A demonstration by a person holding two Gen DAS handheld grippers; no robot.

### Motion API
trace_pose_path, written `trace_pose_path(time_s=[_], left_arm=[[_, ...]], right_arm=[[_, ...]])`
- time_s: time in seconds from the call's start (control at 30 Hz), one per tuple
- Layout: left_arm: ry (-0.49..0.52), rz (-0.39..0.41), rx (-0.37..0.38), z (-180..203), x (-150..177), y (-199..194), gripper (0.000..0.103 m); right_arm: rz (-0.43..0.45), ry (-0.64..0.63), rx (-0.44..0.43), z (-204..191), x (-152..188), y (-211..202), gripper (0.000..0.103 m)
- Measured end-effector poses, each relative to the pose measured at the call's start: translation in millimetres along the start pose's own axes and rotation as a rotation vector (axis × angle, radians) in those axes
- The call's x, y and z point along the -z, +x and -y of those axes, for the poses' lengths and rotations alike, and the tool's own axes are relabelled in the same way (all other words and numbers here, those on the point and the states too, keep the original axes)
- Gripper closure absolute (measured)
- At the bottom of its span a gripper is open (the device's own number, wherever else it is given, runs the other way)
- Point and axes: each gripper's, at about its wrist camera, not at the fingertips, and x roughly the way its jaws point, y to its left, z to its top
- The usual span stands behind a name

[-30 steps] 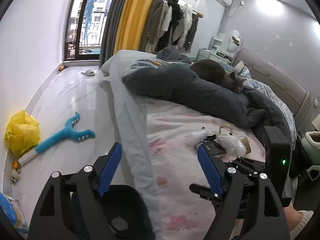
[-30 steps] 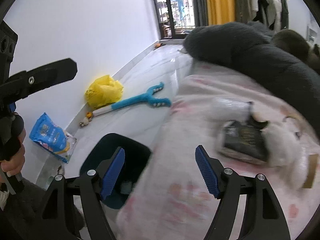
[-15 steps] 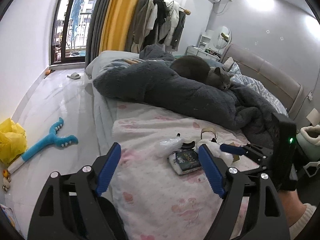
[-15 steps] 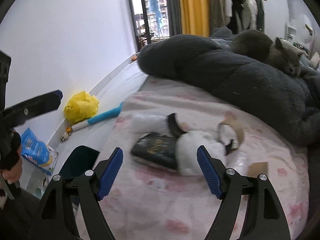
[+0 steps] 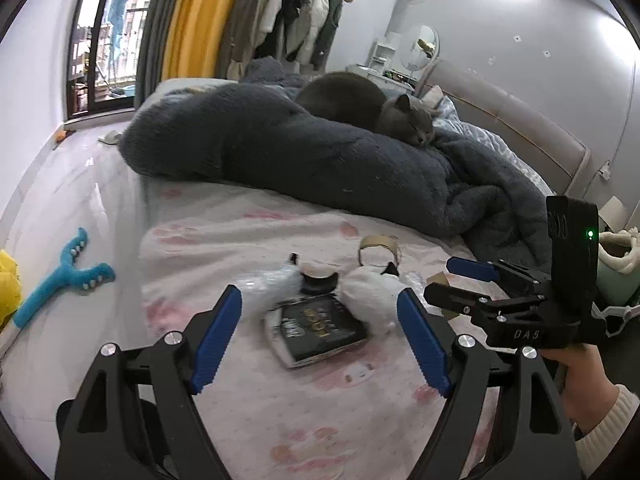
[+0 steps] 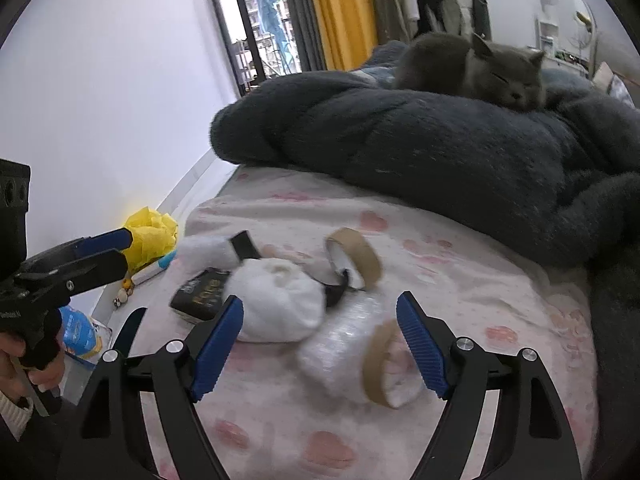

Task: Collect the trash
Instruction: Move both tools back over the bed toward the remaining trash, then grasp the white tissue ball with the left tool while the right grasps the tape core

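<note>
A heap of trash lies on the pink flowered bedsheet (image 5: 248,384): a black packet (image 5: 320,326), a white tissue wad (image 5: 368,292), crumpled clear plastic (image 5: 268,284) and a cardboard tape ring (image 5: 378,246). My left gripper (image 5: 320,320) is open above the black packet, touching nothing. My right gripper (image 6: 320,320) hovers over the white wad (image 6: 280,300) and a plastic-wrapped roll (image 6: 352,352); its jaws are opening and its pads press on nothing. Each gripper shows in the other's view: the right gripper (image 5: 452,280) at the right, the left gripper (image 6: 116,252) at the left.
A grey cat (image 5: 404,120) sleeps on a dark fluffy blanket (image 5: 300,152) behind the heap. On the floor left of the bed lie a yellow bag (image 6: 152,232), a blue toy (image 5: 60,276) and a blue packet (image 6: 78,332). A dark bin (image 6: 134,326) stands by the bedside.
Both views have swung from the floor and bin onto the bed. The trash heap now sits close and centred between each gripper's fingers. The right jaws stand slightly wider.
</note>
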Motion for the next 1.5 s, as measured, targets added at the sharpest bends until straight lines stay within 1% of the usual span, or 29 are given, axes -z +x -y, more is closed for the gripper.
trace_pose_path(time_s=[0.1, 0.2, 0.37, 0.5, 0.67, 0.73, 0.83, 0.9, 0.93, 0.97, 1.0, 1.03, 1.1, 1.2, 1.3, 1.4, 1.5], left_arm=[[-0.005, -0.026, 0.033, 9, 0, 16, 0.021], [-0.003, -0.050, 0.049, 17, 2, 29, 0.021], [0.005, -0.076, 0.060, 29, 5, 46, 0.021], [-0.019, -0.106, 0.059, 32, 8, 61, 0.021], [-0.078, -0.134, 0.071, 31, 12, 76, 0.022], [-0.094, -0.135, 0.078, 30, 12, 79, 0.024], [-0.109, -0.134, 0.091, 31, 12, 83, 0.031], [-0.108, -0.134, 0.091, 34, 11, 86, 0.038], [-0.104, -0.132, 0.087, 35, 11, 87, 0.039], [-0.103, -0.130, 0.084, 35, 11, 87, 0.042], [-0.103, -0.127, 0.079, 36, 11, 88, 0.047], [-0.106, -0.126, 0.076, 36, 11, 88, 0.047], [-0.111, -0.122, 0.075, 35, 10, 88, 0.055], [-0.110, -0.125, 0.078, 36, 10, 90, 0.061], [-0.113, -0.117, 0.078, 37, 10, 89, 0.065], [-0.083, -0.097, 0.083, 43, 9, 81, 0.066], [-0.053, -0.072, 0.093, 49, 7, 71, 0.066]], right_arm=[[-0.010, 0.042, -0.025, 16, 3, -1, 0.023], [-0.022, 0.086, -0.057, 31, 7, -1, 0.023], [-0.036, 0.098, -0.065, 47, 17, -6, 0.023], [-0.045, 0.144, -0.104, 59, 25, -6, 0.022], [-0.067, 0.134, -0.111, 63, 36, -6, 0.022], [-0.067, 0.138, -0.117, 64, 37, -6, 0.022], [-0.062, 0.149, -0.128, 69, 42, -10, 0.022], [-0.059, 0.149, -0.131, 70, 44, -12, 0.022], [-0.056, 0.148, -0.135, 70, 45, -14, 0.022], [-0.055, 0.148, -0.138, 71, 46, -15, 0.022], [-0.055, 0.149, -0.140, 73, 45, -15, 0.022], [-0.054, 0.152, -0.143, 73, 46, -16, 0.022], [-0.054, 0.160, -0.151, 75, 46, -16, 0.022], [-0.061, 0.179, -0.160, 77, 46, -14, 0.022], [-0.051, 0.204, -0.171, 78, 44, -14, 0.022], [-0.038, 0.255, -0.193, 80, 42, -13, 0.022], [-0.033, 0.278, -0.189, 78, 39, -12, 0.022]])
